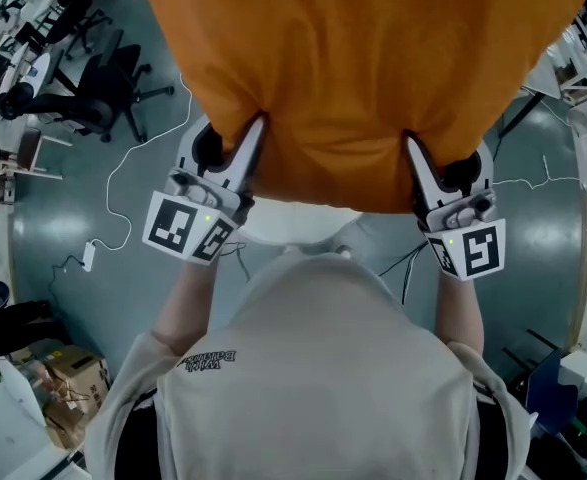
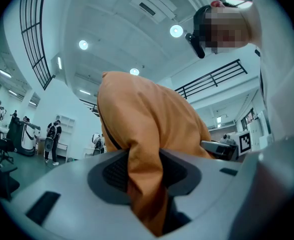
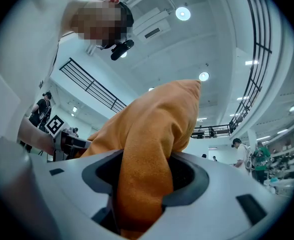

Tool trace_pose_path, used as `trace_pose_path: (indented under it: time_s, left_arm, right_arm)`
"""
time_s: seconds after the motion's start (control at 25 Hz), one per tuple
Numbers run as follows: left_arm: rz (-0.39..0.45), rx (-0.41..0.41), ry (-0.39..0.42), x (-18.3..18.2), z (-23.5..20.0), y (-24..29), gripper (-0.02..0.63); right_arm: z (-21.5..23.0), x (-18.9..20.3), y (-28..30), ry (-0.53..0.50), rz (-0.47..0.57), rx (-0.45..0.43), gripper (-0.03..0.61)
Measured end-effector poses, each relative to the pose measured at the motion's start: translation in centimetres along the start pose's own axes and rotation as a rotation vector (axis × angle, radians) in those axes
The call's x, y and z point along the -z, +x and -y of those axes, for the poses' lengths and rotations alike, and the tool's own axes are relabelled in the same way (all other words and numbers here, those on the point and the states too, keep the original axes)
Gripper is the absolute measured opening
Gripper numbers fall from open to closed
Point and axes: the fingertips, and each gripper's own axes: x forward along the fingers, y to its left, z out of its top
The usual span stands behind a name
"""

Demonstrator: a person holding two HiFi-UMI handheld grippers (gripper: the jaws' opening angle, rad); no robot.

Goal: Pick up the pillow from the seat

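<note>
A big orange pillow (image 1: 353, 58) hangs in the air in front of the person, filling the upper part of the head view. My left gripper (image 1: 256, 128) is shut on a pinched fold of its near edge at the left. My right gripper (image 1: 410, 146) is shut on another fold at the right. In the left gripper view the orange pillow (image 2: 147, 129) bunches between the grey jaws of the left gripper (image 2: 144, 176) and rises toward the ceiling. The right gripper view shows the same: the pillow (image 3: 157, 129) clamped in the right gripper (image 3: 144, 181). The seat is hidden.
Below lies a grey-green floor with a white cable (image 1: 123, 168). A black office chair (image 1: 98, 93) stands at the upper left, cardboard boxes (image 1: 58, 378) at the lower left. Other people (image 2: 51, 139) stand far off in the hall.
</note>
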Motion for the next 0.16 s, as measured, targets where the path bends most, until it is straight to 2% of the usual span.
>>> trace_pose_path:
  time_s: [0.16]
  left_arm:
    - [-0.007, 0.002, -0.002, 0.20, 0.32, 0.06, 0.133]
  right_arm:
    - [0.12, 0.15, -0.39, 0.008, 0.006, 0.006, 0.249]
